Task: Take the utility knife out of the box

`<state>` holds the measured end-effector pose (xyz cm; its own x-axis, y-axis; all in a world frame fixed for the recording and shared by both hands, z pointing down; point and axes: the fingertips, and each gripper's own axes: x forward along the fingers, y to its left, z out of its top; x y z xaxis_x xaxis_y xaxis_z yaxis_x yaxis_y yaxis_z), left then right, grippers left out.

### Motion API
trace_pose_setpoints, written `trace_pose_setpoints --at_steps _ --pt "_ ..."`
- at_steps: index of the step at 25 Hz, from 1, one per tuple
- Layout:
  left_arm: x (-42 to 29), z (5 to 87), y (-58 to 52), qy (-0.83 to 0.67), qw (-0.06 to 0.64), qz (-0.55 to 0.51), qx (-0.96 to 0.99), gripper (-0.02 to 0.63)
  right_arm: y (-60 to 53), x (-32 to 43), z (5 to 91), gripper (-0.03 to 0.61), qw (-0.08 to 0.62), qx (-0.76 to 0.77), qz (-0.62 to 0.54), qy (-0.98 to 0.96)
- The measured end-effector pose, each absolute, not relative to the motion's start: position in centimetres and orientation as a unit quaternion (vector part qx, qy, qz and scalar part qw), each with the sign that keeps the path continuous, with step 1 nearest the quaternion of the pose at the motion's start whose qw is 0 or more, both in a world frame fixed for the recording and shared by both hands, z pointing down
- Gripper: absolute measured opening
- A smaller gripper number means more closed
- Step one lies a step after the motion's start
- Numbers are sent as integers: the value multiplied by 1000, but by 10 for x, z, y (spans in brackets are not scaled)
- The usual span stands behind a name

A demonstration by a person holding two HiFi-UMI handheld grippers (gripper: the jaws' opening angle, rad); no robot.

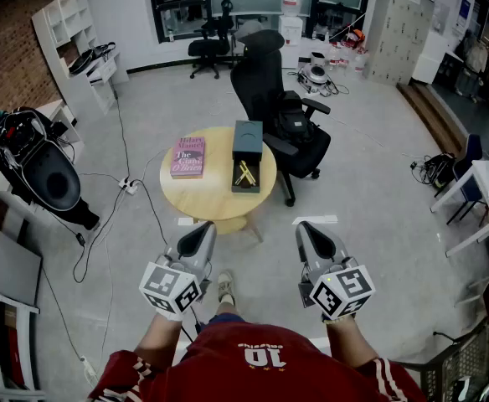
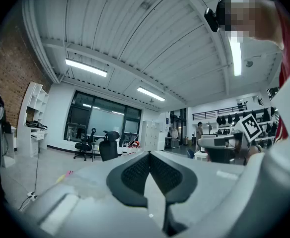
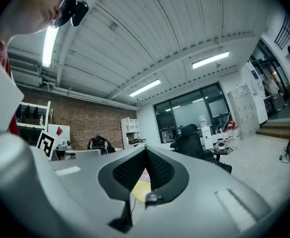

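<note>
Nothing is done yet: the yellow utility knife [image 1: 244,174] lies in the open box [image 1: 254,186] on the round table [image 1: 207,196], well apart from the left gripper [image 1: 199,233] and right gripper [image 1: 308,233], both closed and empty.

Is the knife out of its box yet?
No, the yellow utility knife lies inside the open box on the round table.
</note>
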<state>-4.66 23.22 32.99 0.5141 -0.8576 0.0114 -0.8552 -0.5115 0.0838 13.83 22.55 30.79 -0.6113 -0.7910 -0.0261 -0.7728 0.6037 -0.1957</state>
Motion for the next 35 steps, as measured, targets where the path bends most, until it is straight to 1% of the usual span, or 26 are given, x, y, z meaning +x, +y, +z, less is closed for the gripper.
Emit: trace_pose_setpoints --at_steps 16,21,35 --pt "-37 326 239 -489 31 -18 872 3 236 147 305 -2 68 -438 -79 893" --pt "-36 329 238 -491 37 -16 870 3 234 145 310 0 57 -430 -83 897" --pt "-24 334 222 -484 44 -3 874 3 223 156 323 0 54 -436 -107 892"
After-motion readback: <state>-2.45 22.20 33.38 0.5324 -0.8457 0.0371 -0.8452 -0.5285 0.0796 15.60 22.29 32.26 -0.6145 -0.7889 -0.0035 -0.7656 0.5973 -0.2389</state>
